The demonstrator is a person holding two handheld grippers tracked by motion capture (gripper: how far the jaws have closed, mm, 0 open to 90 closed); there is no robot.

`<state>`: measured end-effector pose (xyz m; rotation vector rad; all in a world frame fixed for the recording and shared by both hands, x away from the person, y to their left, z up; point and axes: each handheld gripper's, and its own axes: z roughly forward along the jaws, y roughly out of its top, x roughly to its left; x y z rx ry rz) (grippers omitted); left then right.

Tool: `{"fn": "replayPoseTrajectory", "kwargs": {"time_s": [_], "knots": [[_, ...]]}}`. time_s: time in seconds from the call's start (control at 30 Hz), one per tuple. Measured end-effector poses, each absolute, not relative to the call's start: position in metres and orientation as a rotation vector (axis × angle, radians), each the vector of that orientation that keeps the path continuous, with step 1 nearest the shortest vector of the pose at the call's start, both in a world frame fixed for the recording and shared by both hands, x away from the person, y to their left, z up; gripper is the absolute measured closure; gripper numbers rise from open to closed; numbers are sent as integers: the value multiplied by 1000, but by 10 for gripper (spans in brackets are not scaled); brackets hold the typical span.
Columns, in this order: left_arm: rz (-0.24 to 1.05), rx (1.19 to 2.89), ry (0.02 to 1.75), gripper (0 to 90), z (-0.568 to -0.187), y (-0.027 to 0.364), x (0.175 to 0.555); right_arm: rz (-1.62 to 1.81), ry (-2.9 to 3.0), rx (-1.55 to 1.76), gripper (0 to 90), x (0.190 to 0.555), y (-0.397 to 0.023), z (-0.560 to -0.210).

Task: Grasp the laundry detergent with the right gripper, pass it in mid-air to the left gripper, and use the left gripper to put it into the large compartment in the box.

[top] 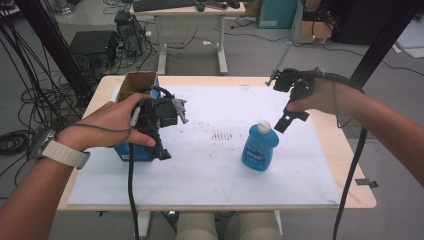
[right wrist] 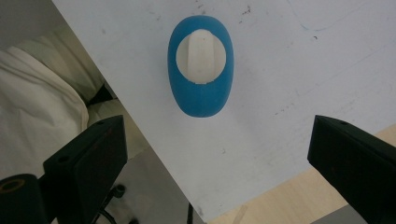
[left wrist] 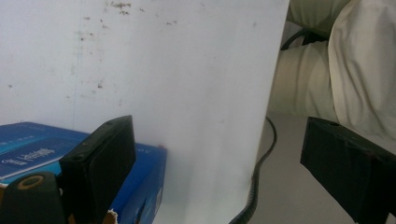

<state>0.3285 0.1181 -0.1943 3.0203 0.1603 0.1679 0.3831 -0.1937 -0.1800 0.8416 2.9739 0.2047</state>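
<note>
- High view: blue bottle point(top: 260, 148) upright right of centre on the white sheet point(top: 210, 170); right gripper point(top: 289, 120) hangs just above its white cap point(top: 264, 126). Left gripper point(top: 161, 131) over the blue box point(top: 135, 152) at the left edge.
- Left gripper view: jaws spread, nothing between; box beneath the left jaw, contact unclear.
- Right gripper view: jaws spread wide, bottle below, apart.

Blue bottle point(top: 260, 149) with white cap point(right wrist: 201, 57), blue box point(left wrist: 140, 177), white speckled sheet point(top: 210, 170), black gripper jaws, tan table point(top: 350, 150)
</note>
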Motion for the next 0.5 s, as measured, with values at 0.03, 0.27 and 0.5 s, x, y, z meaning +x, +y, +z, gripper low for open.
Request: {"fn": "replayPoseTrajectory", "kwargs": {"time_s": [0.03,0.27,0.5], "knots": [[170,3020,159,107,-194,118,329,213,2976,846,51,383,-194,-181],[168,3018,161,108,-195,118,329,250,2975,865,47,379,-199,-186],[172,3019,168,107,-194,118,329,277,2979,877,47,376,-204,-189]]}}
